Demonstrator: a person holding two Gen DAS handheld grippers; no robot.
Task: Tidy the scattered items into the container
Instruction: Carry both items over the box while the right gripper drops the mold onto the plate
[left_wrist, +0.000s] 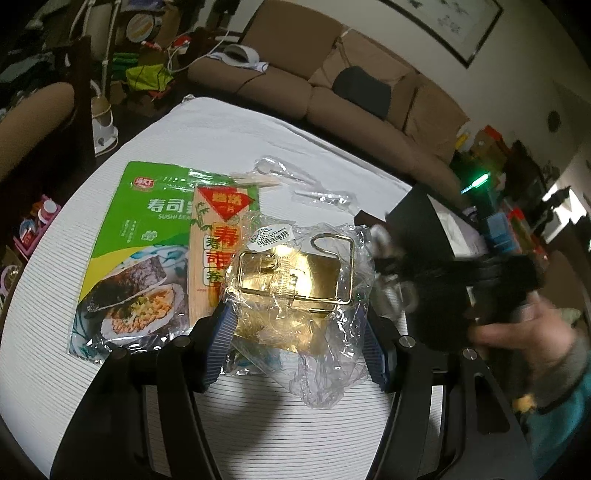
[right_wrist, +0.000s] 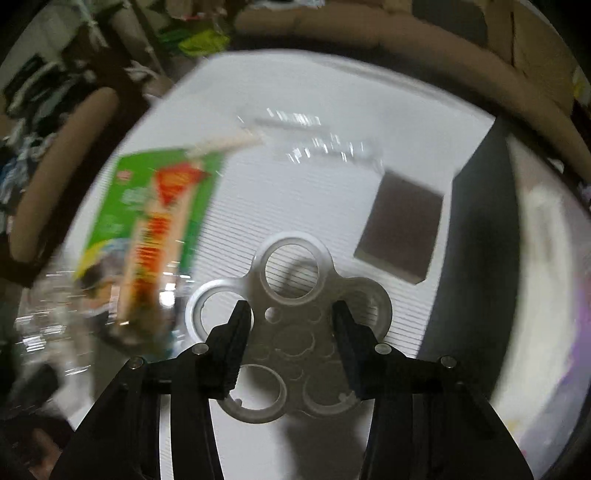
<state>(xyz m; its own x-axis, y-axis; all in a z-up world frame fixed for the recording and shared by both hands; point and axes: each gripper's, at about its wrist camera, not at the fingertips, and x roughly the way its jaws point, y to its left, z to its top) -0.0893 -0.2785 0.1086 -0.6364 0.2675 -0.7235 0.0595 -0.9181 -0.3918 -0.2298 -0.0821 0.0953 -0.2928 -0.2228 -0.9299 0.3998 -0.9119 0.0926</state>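
L gripper (left_wrist: 295, 325) is open, jaws straddling the gold clip (left_wrist: 291, 280) in its clear wrap (left_wrist: 317, 362), pads either side but not clamped afaict. Clip sits on the table (left_wrist: 184, 147), overlapping the bamboo mat (left_wrist: 214, 251), which lies on the green nori pack (left_wrist: 125, 236). R gripper (right_wrist: 291, 339) holds a white ring mould (right_wrist: 288, 325) between its fingers; jaws look closed on it, though blur is heavy in the R wrist view. Container (right_wrist: 476, 236) is the dark bin at the right table edge, a brown pad (right_wrist: 402, 236) lying just beside it on the table. More clear wrappers (left_wrist: 321, 197) are further back with some toothpicks (left_wrist: 258, 181). Risks, my read: wrap is slick and crinkly, so L pads could pinch film only and the clip slides out on lift, or the film drags the mat w/ it since they overlap. Wire handle on the clip could snag a finger. R side: mould is thin, flat and gripped across holes, so it may pivot or drop if swung fast, and blur suggests quick motion. R hand (left_wrist: 517, 332) and gripper cross close to L's workspace, so collision is possible if both head for the bin together.
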